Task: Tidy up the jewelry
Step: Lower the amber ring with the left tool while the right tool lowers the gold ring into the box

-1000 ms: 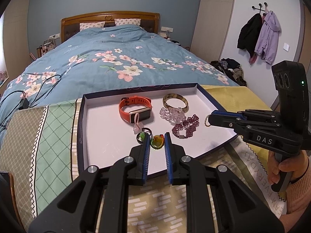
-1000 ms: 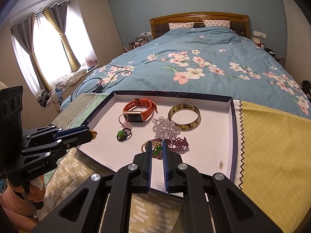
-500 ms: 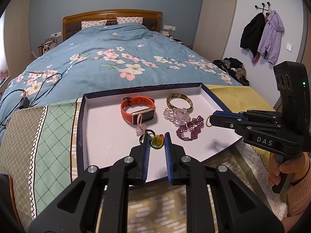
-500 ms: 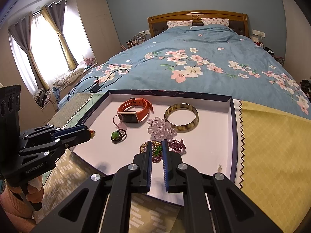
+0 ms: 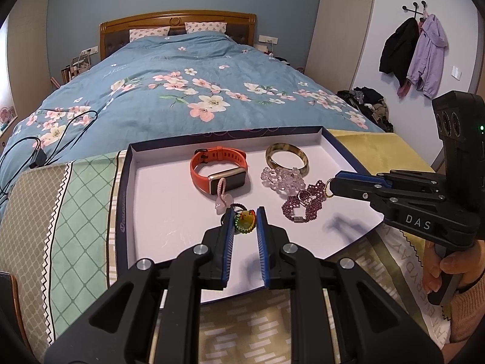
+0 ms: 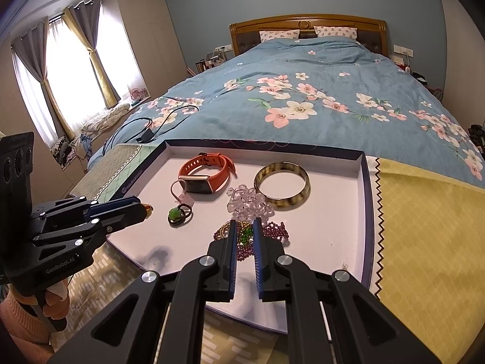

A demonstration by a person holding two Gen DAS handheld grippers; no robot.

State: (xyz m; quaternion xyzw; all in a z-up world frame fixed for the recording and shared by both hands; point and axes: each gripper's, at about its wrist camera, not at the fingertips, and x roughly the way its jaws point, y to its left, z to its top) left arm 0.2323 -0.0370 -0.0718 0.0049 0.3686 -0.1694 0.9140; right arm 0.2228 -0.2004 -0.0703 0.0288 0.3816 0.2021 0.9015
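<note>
A white tray with a dark blue rim (image 5: 121, 200) lies on a patterned cloth at the foot of the bed. In it are an orange smartwatch (image 5: 216, 171), a horn-patterned bangle (image 5: 286, 157), a clear crystal bracelet (image 5: 282, 179), a purple bead bracelet (image 5: 303, 204) and a black ring with a green stone (image 6: 176, 214). My left gripper (image 5: 245, 223) hovers low over the tray's near side, shut on a small multicoloured bead charm (image 5: 245, 220). Over the purple beads, my right gripper (image 6: 245, 235) is shut on a gold piece with a green stone (image 6: 246, 234). Its tip (image 5: 332, 186) shows a gold loop.
A blue floral quilt (image 5: 188, 91) covers the bed beyond the tray, with black cables (image 5: 39, 151) on its left side. A yellow cloth (image 6: 424, 212) lies right of the tray. Jackets (image 5: 412, 51) hang on the right wall. A hand (image 5: 454, 270) holds the right gripper's handle.
</note>
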